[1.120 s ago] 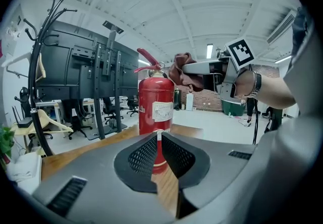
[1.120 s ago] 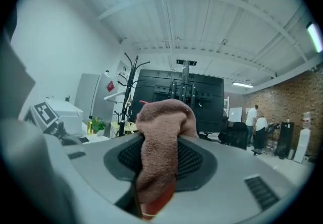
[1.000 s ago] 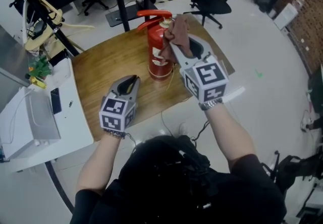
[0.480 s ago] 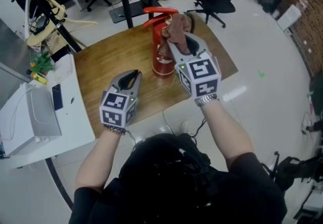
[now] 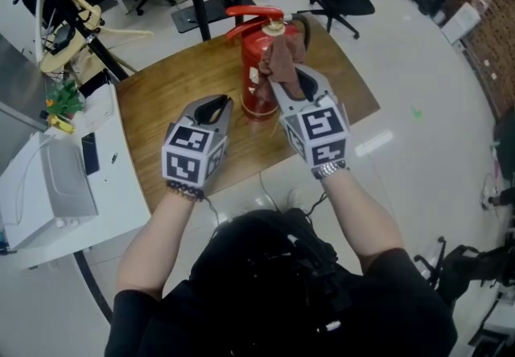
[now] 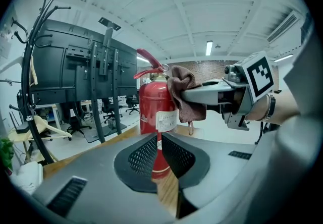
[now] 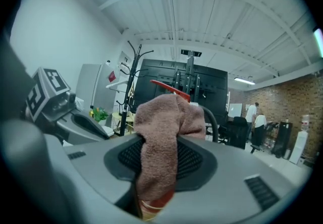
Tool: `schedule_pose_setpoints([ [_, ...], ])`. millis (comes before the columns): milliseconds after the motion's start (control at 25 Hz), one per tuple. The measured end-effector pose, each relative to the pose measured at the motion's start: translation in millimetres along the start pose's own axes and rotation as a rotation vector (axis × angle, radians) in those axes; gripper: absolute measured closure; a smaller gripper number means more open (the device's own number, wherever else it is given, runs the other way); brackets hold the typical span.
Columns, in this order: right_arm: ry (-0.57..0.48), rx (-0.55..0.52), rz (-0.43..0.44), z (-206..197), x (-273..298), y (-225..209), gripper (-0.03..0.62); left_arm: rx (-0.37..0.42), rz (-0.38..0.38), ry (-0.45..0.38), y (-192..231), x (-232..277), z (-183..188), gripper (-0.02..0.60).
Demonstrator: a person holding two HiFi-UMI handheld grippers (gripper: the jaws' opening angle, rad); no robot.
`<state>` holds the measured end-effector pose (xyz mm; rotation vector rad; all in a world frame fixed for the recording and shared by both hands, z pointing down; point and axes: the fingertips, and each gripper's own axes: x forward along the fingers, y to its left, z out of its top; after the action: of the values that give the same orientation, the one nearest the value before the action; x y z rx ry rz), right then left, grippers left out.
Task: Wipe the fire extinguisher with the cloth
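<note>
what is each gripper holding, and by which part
The right gripper pinches the cloth at its middle, ends bunched above and hanging below. The left gripper is shut on nothing.

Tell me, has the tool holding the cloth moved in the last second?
Yes. The right tool slid its cloth down the fire extinguisher, away from its red handle.

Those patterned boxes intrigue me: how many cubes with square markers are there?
2. One cube is on the shut left gripper; the other on the right gripper holding the brown cloth. None seem hidden.
</note>
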<state>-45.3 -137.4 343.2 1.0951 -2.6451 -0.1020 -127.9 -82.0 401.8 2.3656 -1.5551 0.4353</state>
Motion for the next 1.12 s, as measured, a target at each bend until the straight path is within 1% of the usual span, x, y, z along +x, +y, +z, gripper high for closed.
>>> schedule_pose_setpoints([
  [200,0.064,0.027,0.009,-32.6,2.9,1.9,0.442,0.002,-0.008,0.016,-0.8,7.7,3.1,0.558],
  [600,0.189,0.051,0.042,-102.9,19.9,13.5,0.442,-0.012,-0.040,0.112,-7.4,25.5,1.5,0.558],
  [840,0.275,0.071,0.052,-147.2,30.1,18.9,0.441,-0.021,-0.050,0.161,-11.1,35.1,-9.1,0.558],
  [1120,0.363,0.082,0.067,-192.6,43.2,28.8,0.441,-0.031,-0.055,0.199,-11.1,43.1,-23.1,0.558],
])
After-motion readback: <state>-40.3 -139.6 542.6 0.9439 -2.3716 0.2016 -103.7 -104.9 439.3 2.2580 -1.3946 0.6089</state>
